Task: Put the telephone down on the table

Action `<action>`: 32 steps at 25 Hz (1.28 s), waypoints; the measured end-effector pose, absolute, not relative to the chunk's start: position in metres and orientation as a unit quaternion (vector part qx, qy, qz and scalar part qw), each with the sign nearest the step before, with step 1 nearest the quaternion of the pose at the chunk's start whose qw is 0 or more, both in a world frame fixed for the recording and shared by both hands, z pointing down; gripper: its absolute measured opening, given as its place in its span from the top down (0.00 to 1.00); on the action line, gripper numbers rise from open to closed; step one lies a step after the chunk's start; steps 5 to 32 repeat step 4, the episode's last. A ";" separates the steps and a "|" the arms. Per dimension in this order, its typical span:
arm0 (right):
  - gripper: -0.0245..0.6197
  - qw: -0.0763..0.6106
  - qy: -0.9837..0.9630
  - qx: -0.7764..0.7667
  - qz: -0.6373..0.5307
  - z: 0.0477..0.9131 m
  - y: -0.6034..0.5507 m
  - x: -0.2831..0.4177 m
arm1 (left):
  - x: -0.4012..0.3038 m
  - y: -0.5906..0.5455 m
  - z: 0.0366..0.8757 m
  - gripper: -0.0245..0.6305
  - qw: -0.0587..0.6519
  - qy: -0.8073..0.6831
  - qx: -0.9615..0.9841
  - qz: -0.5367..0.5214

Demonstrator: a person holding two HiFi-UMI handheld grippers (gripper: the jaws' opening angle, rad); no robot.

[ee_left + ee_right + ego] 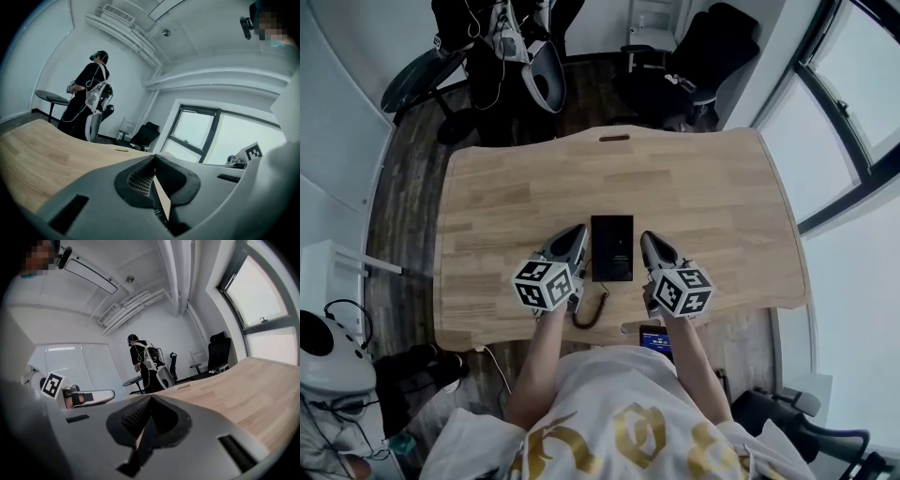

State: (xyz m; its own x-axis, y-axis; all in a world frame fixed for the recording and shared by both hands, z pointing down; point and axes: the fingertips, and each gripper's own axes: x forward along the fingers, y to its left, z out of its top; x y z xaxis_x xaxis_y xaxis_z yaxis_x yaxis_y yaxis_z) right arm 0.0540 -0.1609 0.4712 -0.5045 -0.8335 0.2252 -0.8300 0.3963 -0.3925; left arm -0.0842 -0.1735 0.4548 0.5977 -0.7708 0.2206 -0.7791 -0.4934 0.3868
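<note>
Nearest the wearer: a small device with a lit blue screen (654,339) sits at the near edge, just in front of the person's white printed shirt (609,422). It is not the task's thing.

Next out: a dark coiled cable (592,309) lies on the wood below the left marker cube. It is probably a lead, but at this size I cannot tell whether it joins anything.

Left tongs (576,234): jaws together, nothing between them. The left gripper view shows the dark pads (180,180) meeting in one closed seam, with bare wood beyond.

Right tongs (649,240): the same, pressed together and empty.

Both pairs point away from the person, nearly level, low over the wood.

Task's thing: the flat black rectangular telephone (611,247) lies flat on the light wooden table (722,187), long side running away from the person. It is between the two tongs, just beside each, and appears to touch neither.

Judgement: the set-down looks done. The telephone is fully supported and well in from every edge, so it has no tendency to tip or slide. The tongs flanking it read as a rest pose after letting go, not as a hold.

Farther: a narrow slot (614,138) is cut near the table's far edge. Beyond it are a black office chair (694,56) and a person in dark clothes (91,89) standing by a small round side table (51,97).
</note>
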 end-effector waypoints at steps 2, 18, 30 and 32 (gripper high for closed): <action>0.94 0.004 0.835 -0.498 -0.235 0.473 -0.161 0.056 | -0.082 -0.174 0.456 0.95 0.230 -0.447 0.864 0.010; 0.94 0.004 0.835 -0.497 -0.237 0.474 -0.161 0.057 | -0.080 -0.174 0.457 0.95 0.231 -0.446 0.865 0.012; 0.94 0.004 0.835 -0.497 -0.237 0.474 -0.161 0.057 | -0.080 -0.174 0.457 0.95 0.231 -0.446 0.865 0.012; 0.94 0.004 0.835 -0.497 -0.237 0.474 -0.161 0.057 | -0.080 -0.174 0.457 0.95 0.231 -0.446 0.865 0.012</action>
